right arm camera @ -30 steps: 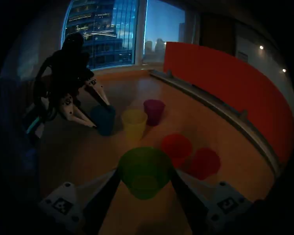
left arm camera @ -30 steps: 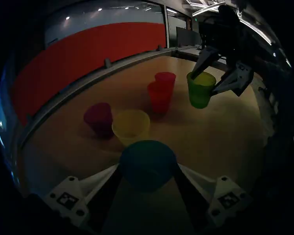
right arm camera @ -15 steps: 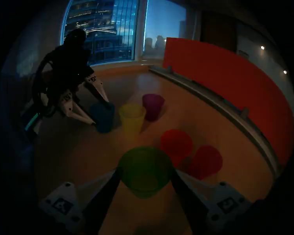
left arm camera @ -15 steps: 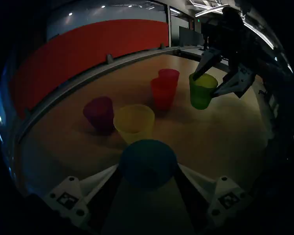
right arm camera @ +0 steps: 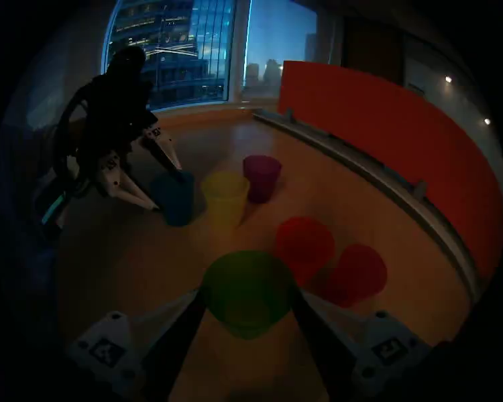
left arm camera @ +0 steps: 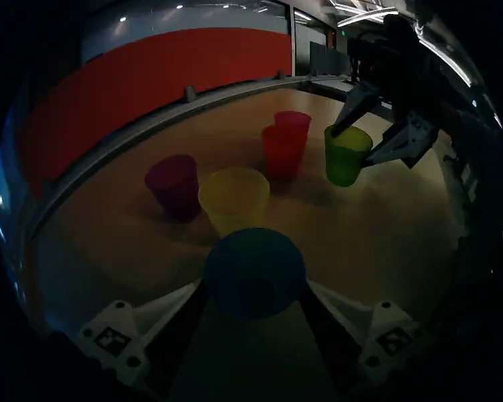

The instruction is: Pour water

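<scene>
My left gripper [left arm camera: 254, 295] is shut on a blue cup [left arm camera: 254, 273], held close in the left gripper view. Across the wooden table, the right gripper [left arm camera: 356, 144] grips a green cup [left arm camera: 345, 155]. In the right gripper view, that green cup [right arm camera: 247, 292] sits between the fingers of my right gripper [right arm camera: 247, 301], and the left gripper [right arm camera: 159, 184] holds the blue cup [right arm camera: 174, 196] at the far left. Between the two stand a yellow cup [left arm camera: 235, 199], a purple cup [left arm camera: 174, 185] and two red cups [left arm camera: 282, 151]. Whether any cup holds water cannot be told in the dim light.
A red partition [left arm camera: 144, 74] with a grey rail runs along the table's far edge. Tall windows [right arm camera: 184, 50] lie behind the left gripper in the right gripper view. A dark figure holding the left gripper [right arm camera: 114, 114] stands at the table's end. Bare wood [left arm camera: 379, 221] lies right of the cups.
Both cups have sunk slightly toward the table, and the group of cups has drifted a little nearer in the left gripper view. Both grips are unchanged.
</scene>
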The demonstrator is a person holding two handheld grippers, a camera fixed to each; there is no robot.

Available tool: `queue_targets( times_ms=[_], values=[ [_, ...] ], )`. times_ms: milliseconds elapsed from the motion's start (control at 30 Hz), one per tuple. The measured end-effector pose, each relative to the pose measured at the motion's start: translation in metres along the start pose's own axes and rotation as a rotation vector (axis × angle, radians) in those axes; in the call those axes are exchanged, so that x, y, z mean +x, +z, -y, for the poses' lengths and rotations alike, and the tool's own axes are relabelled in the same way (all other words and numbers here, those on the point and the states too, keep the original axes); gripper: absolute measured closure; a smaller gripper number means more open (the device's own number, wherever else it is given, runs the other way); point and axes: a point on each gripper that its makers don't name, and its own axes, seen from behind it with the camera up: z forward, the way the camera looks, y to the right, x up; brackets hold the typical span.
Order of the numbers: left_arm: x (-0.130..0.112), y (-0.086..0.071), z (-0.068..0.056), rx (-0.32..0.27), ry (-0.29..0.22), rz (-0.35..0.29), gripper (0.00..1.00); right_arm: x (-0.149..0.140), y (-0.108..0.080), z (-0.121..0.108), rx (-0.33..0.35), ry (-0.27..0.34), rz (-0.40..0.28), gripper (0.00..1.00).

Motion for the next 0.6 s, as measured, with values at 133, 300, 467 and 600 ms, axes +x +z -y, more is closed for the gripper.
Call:
queue_targets(
  times_ms=[133,300,467,600],
  values=[
    [-0.006,-0.003,0.003,0.021,-0.006,0.015,0.09,-0.002,0.003,0.000,-0.003,0.003,0.000,0.04],
    [-0.014,-0.007,0.003,0.034,-0.015,0.029,0.09,-0.006,0.007,0.002,-0.002,0.012,-0.001,0.04],
    [-0.021,-0.012,0.002,0.040,-0.031,0.031,0.08,-0.010,0.012,0.002,-0.007,0.019,-0.004,0.04],
    [-0.025,-0.017,0.003,0.050,-0.042,0.028,0.08,-0.012,0.015,0.001,-0.011,0.024,-0.006,0.04]
  ],
)
